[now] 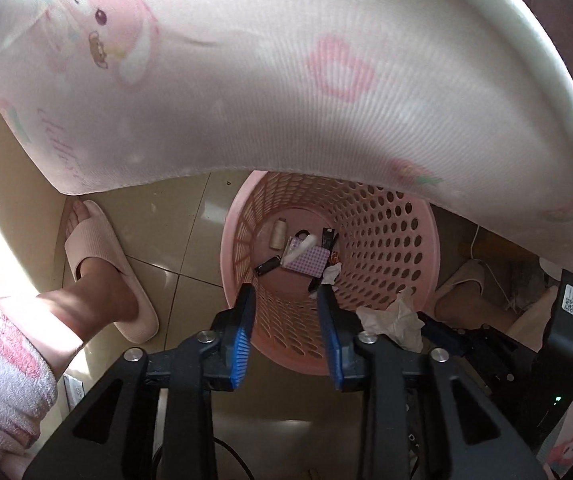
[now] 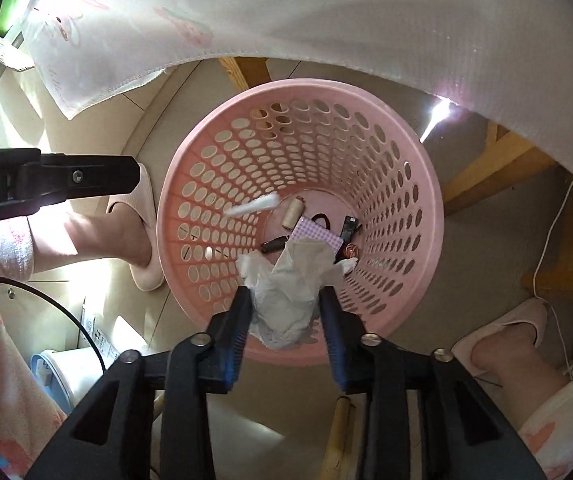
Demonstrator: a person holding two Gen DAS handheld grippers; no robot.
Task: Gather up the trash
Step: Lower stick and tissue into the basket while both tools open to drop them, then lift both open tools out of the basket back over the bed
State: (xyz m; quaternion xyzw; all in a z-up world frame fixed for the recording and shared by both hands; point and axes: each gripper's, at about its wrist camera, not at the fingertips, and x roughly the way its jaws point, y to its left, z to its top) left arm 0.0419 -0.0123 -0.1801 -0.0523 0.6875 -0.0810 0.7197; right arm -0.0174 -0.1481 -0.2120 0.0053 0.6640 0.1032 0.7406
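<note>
crumpled tissue (image 2: 290, 300) between right tool (image 2: 286, 292) jaws over pink basket (image 2: 418, 208).

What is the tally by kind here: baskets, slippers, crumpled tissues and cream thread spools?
basket: 1
slippers: 2
crumpled tissues: 2
cream thread spool: 1
Total: 6

One pink basket (image 2: 406, 296), two thread spools (image 2: 292, 212), two slippers (image 1: 106, 264).
</note>
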